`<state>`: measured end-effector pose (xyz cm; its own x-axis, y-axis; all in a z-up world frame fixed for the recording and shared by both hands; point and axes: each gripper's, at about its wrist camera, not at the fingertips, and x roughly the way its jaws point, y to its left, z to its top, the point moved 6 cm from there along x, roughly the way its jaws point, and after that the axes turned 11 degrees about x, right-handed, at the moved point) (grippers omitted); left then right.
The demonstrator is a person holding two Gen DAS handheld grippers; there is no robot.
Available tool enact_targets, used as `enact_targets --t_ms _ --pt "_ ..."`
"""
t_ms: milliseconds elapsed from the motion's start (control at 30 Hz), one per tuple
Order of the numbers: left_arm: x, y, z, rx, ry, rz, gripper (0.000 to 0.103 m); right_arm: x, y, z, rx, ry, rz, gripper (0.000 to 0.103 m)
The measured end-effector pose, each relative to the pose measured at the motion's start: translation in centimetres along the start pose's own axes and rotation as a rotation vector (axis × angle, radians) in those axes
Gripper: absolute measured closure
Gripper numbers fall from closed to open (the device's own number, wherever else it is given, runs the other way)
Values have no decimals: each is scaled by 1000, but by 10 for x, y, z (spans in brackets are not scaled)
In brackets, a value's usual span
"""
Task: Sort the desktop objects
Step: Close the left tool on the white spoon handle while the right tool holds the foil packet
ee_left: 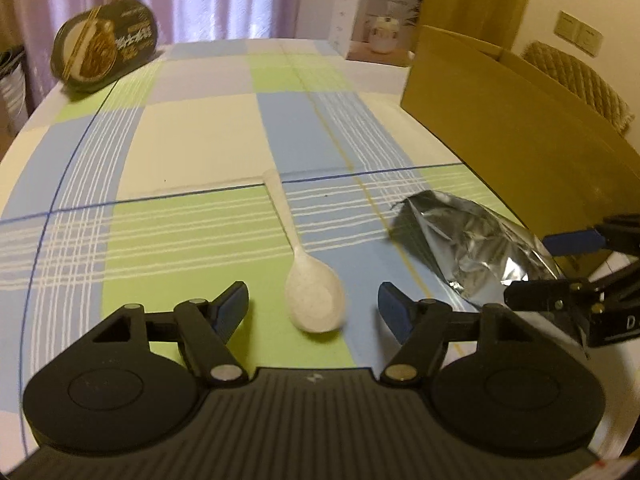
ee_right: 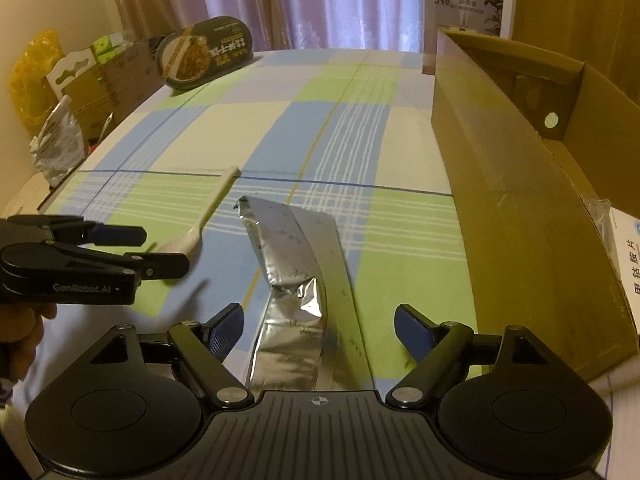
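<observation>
Both tongs poised wide open and empty over the desk [ee_left: 192, 140], beside the box [ee_right: 520, 200].
Right tongs [ee_right: 319, 330] straddled the pouch [ee_right: 292, 280]; left tongs [ee_left: 313, 308] flanked the spoon [ee_left: 314, 296]. Best closed squarely, low.

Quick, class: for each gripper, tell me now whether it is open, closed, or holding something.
Left gripper: open, holding nothing, white spoon between its fingers.
Right gripper: open, holding nothing, silver foil pouch between its fingers.
</observation>
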<state>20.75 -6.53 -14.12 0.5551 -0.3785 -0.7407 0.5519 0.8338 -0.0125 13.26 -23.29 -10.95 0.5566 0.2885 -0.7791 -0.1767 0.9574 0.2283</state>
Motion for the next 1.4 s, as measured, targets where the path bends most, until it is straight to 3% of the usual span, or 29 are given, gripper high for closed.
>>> enact_targets --t_ms 100,300,400,600,733,867,1067,1133,1400 --pt "6 -1 1 -5 8 3 39 3 -1 1 10 -1 -1 22" --pt "13 -2 1 37 42 39 71 9 -3 3 18 -3 -6 22" --pt "11 -1 0 35 46 38 78 11 -4 3 17 1 -4 22" --pt "6 -2 -4 14 57 40 78 13 -1 1 18 5 5 22" --pt "1 1 -7 -58 56 16 63 13 -1 0 23 2 2 22" --pt "0 2 -8 -87 56 12 61 13 -1 -1 32 -3 -4 22" --pt "2 -4 -7 -56 60 34 63 14 -1 -1 37 -6 -8 22" --pt "2 -5 -7 -43 61 35 75 14 -2 0 40 -7 -7 22" --pt "0 -7 -6 5 49 47 76 25 7 1 9 30 8 20"
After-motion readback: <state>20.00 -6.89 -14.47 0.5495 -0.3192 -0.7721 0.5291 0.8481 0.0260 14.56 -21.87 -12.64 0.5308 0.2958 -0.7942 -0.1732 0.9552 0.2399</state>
